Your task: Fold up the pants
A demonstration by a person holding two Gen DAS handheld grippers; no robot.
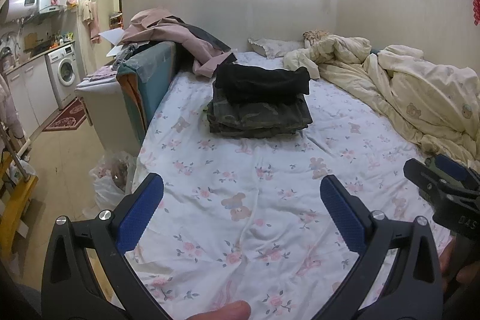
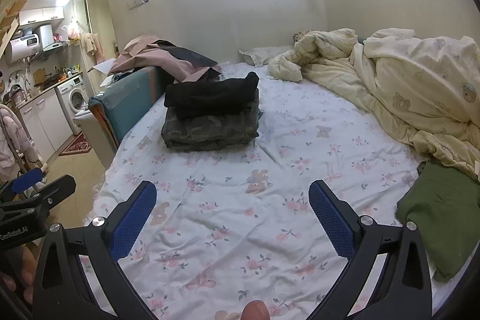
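A folded black pair of pants (image 1: 264,81) (image 2: 211,95) lies on top of folded camouflage pants (image 1: 259,119) (image 2: 210,129) in a stack at the far left of the bed. An olive green garment (image 2: 441,212) lies on the bed's right side, near my right gripper. My left gripper (image 1: 241,200) is open and empty above the floral sheet (image 1: 240,170). My right gripper (image 2: 232,204) is also open and empty above the sheet (image 2: 240,170). The right gripper shows at the right edge of the left wrist view (image 1: 441,185).
A cream quilt (image 1: 405,92) (image 2: 405,86) is bunched along the bed's right and back. Pink and dark clothes (image 1: 177,41) lie on a teal headboard-like panel (image 1: 147,80) at left. A plastic bag (image 1: 111,185) sits on the floor. A kitchen with a washing machine (image 1: 64,71) is at far left.
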